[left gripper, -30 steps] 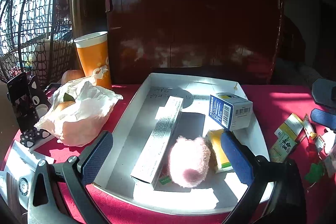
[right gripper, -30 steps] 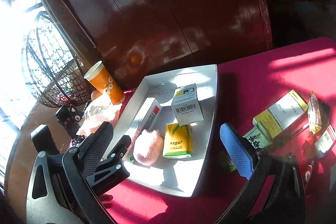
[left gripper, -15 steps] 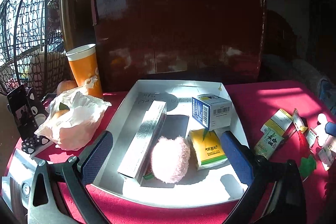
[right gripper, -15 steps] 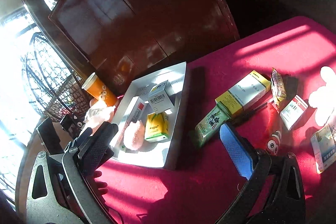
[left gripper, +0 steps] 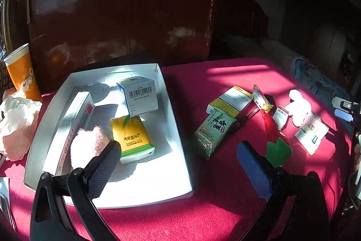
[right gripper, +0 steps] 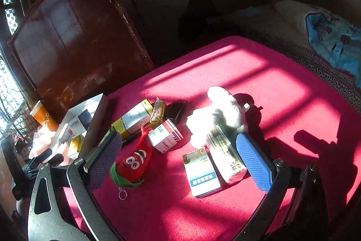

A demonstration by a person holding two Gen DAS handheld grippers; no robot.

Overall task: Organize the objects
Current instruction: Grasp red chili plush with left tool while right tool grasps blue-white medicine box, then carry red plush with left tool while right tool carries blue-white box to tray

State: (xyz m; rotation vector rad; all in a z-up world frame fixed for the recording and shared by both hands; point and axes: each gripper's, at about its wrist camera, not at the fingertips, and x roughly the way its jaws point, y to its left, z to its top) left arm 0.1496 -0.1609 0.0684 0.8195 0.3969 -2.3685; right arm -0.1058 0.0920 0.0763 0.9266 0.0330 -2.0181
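A white tray (left gripper: 178,128) on the red tablecloth holds a long silver box (left gripper: 72,121), a pink fluffy ball (left gripper: 86,148), a yellow tissue pack (left gripper: 130,137) and a white barcode box (left gripper: 140,94). To its right lie a green packet (left gripper: 214,130), a yellow-white box (left gripper: 230,101), a red plush chilli (right gripper: 133,162), a white plush toy (right gripper: 216,114) and small boxes (right gripper: 164,137). My left gripper (left gripper: 178,162) is open and empty above the tray's near right corner. My right gripper (right gripper: 178,157) is open and empty above the chilli and a blue-white box (right gripper: 203,173).
An orange paper cup (left gripper: 21,73) and a crumpled white bag (left gripper: 15,123) stand left of the tray. A dark wooden cabinet (left gripper: 124,3) rises behind. A bed with a blue blanket (right gripper: 334,42) lies beyond the table's right edge.
Both grippers have swung right, away from the tray toward the loose items on the cloth. Both stayed open and empty. The things in the tray have not moved.
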